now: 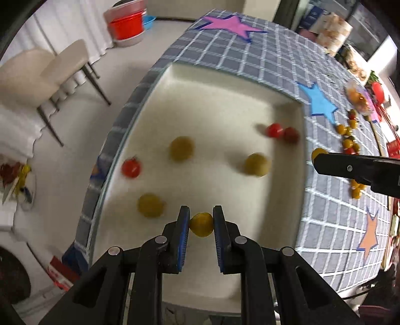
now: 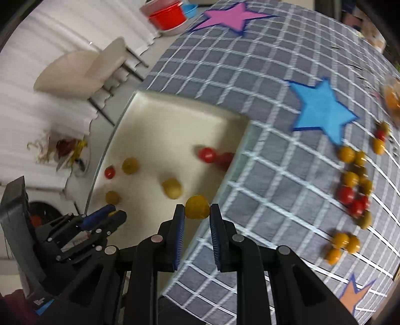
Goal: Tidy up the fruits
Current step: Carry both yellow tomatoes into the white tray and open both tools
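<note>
Left gripper (image 1: 201, 221) pinching yellow fruit (image 1: 201, 224) above tray (image 1: 225, 82); right gripper (image 2: 197, 212) pinching yellow fruit (image 2: 197, 207) at tray rim.

A cream upholstered chair (image 1: 40, 72) on thin dark metal legs stands on the pale grey floor (image 1: 82, 120). Behind the chair hangs a white pleated curtain (image 1: 75, 27). Beyond the chair, on the floor, sit stacked plastic basins (image 1: 126, 23), the red 1 most visible.

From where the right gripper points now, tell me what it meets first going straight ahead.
The right gripper, shut on a yellow fruit, points at the white tray. Its near right rim probably comes first, though depth is unclear.
</note>
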Available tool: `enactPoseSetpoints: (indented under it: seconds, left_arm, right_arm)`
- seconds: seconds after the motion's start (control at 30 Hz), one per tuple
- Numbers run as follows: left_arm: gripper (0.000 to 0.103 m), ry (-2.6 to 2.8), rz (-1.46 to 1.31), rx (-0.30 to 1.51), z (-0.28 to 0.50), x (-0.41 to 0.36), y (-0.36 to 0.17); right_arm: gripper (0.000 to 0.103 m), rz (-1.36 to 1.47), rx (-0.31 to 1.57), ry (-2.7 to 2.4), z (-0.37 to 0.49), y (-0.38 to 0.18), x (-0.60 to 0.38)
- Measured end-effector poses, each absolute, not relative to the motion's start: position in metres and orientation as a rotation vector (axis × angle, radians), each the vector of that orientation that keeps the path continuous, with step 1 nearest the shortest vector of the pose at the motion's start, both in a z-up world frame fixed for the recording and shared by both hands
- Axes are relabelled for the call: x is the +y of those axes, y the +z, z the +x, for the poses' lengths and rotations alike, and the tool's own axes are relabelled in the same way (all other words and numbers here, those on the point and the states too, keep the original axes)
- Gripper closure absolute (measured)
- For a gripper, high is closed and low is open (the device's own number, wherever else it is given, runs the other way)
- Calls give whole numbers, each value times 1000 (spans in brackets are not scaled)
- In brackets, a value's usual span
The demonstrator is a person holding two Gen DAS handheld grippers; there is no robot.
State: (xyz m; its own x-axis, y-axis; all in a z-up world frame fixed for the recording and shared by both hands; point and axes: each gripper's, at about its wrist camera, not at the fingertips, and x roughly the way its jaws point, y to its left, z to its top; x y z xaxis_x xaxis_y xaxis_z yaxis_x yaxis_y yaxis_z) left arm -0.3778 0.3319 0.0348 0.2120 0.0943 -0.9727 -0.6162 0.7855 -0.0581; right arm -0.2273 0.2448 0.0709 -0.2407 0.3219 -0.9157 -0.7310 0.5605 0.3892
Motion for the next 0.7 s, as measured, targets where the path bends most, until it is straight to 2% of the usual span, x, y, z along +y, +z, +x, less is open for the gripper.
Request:
enactPoseSetpoints:
  seconds: [0.7]
  left_arm:
    - [82, 567, -482, 1289, -393, 334, 4]
  right_arm:
    - [81, -536, 1526, 997, -236, 19, 332]
